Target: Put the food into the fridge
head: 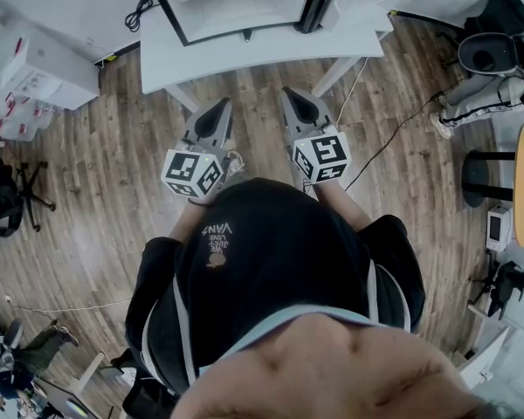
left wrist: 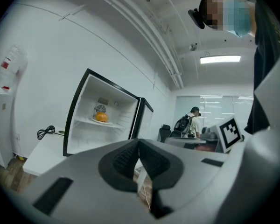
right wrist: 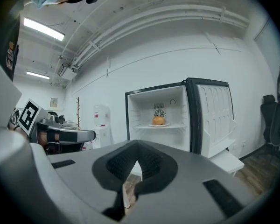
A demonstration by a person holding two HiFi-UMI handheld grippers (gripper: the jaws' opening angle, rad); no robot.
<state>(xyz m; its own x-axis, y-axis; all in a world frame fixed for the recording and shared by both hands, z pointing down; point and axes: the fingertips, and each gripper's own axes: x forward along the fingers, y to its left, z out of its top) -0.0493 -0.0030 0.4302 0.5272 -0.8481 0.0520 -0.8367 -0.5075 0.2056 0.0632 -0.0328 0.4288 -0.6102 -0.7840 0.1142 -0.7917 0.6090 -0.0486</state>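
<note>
Seen from the head, the left gripper [head: 217, 116] and right gripper [head: 299, 107] sit side by side near a white table [head: 262, 55]. Each claw is pressed together, pinching nothing. Only the gripper views look into the small white open-doored fridge [left wrist: 77, 115] on the far side. There the round orange food [left wrist: 101, 117] lies on a white plate [left wrist: 102, 122] on the upper shelf. The left gripper view alone shows a backpack-wearing person [left wrist: 189, 122] at far right.

From the head we looked steeply down, both gripper views faced level, all shared the distant open white black-framed fridge [right wrist: 140, 108].
</note>
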